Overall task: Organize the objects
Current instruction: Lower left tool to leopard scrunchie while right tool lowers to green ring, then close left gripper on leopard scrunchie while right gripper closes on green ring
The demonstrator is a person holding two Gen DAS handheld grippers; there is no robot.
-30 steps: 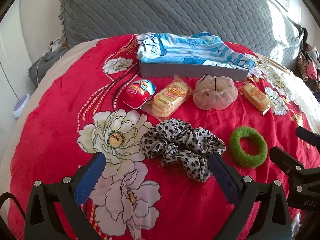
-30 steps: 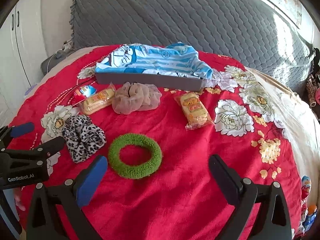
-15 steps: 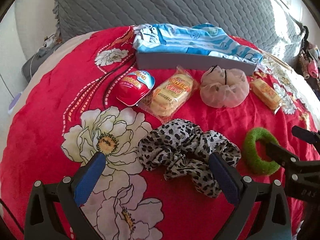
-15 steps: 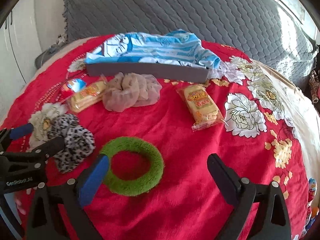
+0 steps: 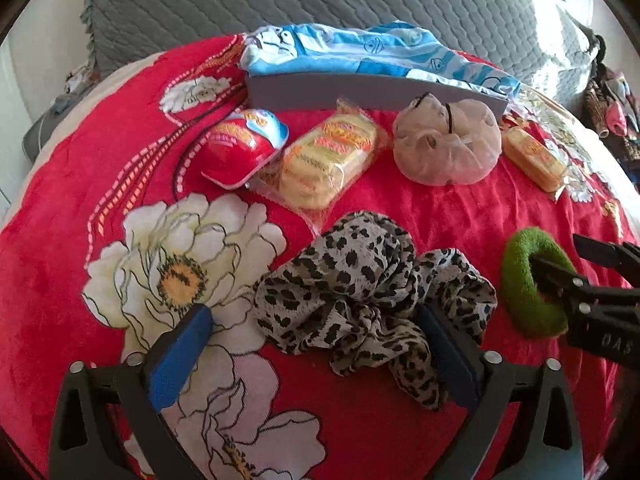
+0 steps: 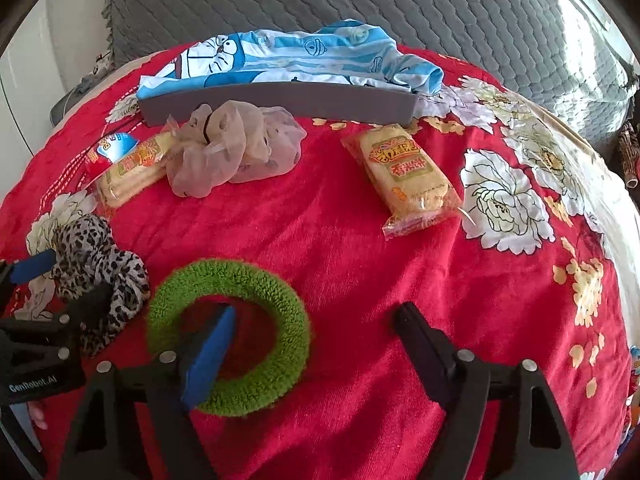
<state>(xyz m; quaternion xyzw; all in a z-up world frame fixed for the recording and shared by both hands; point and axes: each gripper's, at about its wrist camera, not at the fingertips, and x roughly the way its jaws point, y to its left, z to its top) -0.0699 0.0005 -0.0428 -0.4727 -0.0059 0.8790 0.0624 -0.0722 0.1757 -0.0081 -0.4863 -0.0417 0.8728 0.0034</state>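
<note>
Grab step: both grippers closing, nothing clenched yet.
L gripper point(image 5: 316, 344) straddles leopard scrunchie point(image 5: 372, 292); R gripper point(image 6: 316, 340) has one finger inside green scrunchie point(image 6: 228, 336). Next you squeeze, lift toward gray tray point(image 6: 280, 100) at 12 o'clock.

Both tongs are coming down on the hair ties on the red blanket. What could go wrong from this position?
1. The right tongs are closing with one finger inside the fuzzy green ring hair tie; the soft ring may slip out.
2. The closing left tongs straddle the loose leopard-print fabric scrunchie; they may pinch only a fold, or the red floral blanket too.
3. The two tongs work close together and may collide.
</note>
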